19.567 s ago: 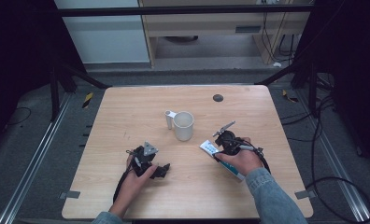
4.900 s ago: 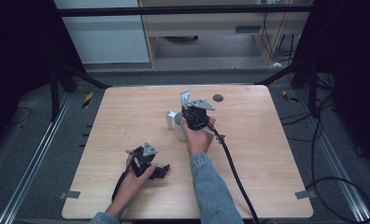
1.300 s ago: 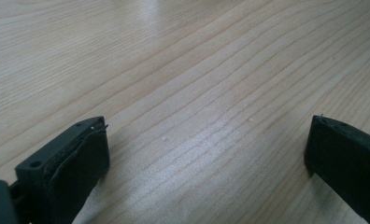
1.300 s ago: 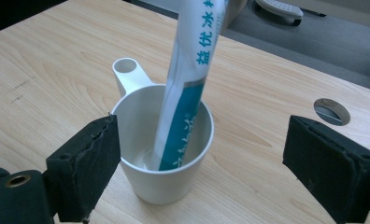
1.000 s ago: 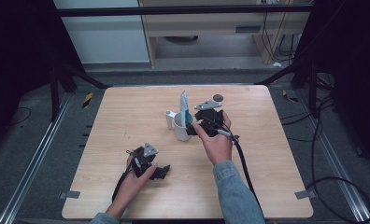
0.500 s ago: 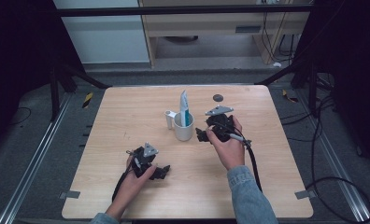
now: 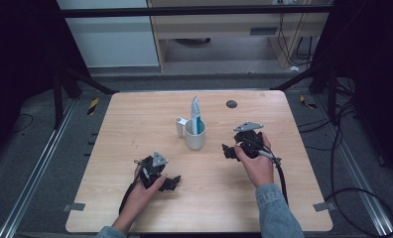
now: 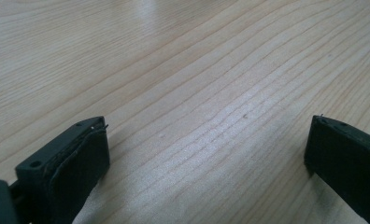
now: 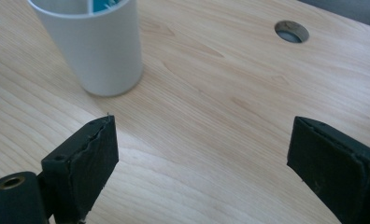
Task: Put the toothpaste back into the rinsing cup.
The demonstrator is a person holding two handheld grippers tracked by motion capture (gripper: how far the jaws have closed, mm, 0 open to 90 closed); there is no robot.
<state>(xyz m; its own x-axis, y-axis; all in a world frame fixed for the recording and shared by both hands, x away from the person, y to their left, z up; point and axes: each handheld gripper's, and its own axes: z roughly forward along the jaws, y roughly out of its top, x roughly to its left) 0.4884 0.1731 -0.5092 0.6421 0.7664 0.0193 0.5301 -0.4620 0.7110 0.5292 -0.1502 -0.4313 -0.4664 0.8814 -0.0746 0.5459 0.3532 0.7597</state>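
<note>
A white mug stands mid-table with a white and teal tube upright inside it. In the right gripper view the mug sits at the upper left, past my jaws. My right gripper is to the right of the mug, apart from it, jaws wide open with nothing between them. My left gripper rests low near the table's front left, also open, with bare wood between its jaws.
The wooden table has a round cable hole at the back right, also seen in the right gripper view as a hole. A cable trails from the right gripper toward the front edge.
The right gripper let go of the tube, which now stands in the mug, and drew back to the right and toward the person. The left gripper stayed put.
</note>
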